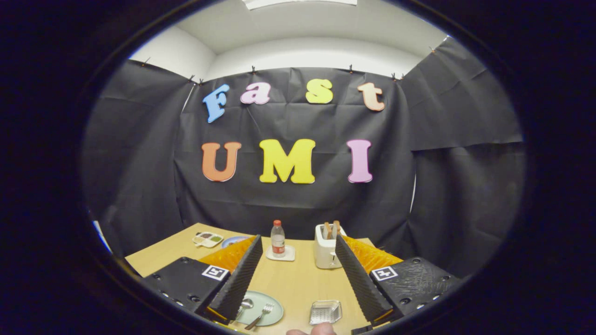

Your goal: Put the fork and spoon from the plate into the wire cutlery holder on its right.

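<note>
A pale green plate (274, 311) lies on the wooden table, low between my fingers and close to the left one. On it rest a fork (261, 315) and, to its left, a spoon (243, 307) partly hidden behind the left finger. The wire cutlery holder (325, 311) stands to the plate's right, nearer the right finger, and looks empty. My gripper (295, 274) is open, high above the table, with nothing between its fingers.
Beyond the fingers stand a water bottle (278, 238) on a white coaster (281, 254) and a white toaster (326, 251) holding toast. At the far left lie a small divided tray (207, 239) and a blue plate (233, 241). A fingertip (311, 331) shows below the holder.
</note>
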Motion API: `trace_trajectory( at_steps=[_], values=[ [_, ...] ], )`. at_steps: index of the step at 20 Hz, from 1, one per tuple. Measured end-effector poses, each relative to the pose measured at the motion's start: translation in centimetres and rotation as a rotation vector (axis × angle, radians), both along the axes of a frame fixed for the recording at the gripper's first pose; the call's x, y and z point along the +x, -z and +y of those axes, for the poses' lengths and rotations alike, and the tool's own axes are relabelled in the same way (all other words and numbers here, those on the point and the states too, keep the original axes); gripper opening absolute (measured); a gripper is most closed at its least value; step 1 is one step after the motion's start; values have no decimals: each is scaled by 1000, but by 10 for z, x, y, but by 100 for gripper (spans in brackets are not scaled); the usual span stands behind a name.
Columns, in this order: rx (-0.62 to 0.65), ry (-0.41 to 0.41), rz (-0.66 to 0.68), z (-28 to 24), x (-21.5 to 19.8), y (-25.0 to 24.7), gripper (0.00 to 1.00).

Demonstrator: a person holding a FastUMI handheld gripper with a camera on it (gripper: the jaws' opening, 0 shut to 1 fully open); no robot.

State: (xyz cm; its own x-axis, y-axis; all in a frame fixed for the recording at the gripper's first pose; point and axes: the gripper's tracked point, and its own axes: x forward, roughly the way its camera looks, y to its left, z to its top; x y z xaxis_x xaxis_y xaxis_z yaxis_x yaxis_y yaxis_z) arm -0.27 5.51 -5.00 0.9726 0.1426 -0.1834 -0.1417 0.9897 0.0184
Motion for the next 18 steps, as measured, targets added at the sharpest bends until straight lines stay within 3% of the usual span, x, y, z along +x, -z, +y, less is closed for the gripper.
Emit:
trace_trajectory(
  at_steps=[11, 18],
  values=[
    [-14, -54, 447, 57, -24, 144, 96],
    [-30, -12, 709, 84, -30, 236, 95]
  ],
)
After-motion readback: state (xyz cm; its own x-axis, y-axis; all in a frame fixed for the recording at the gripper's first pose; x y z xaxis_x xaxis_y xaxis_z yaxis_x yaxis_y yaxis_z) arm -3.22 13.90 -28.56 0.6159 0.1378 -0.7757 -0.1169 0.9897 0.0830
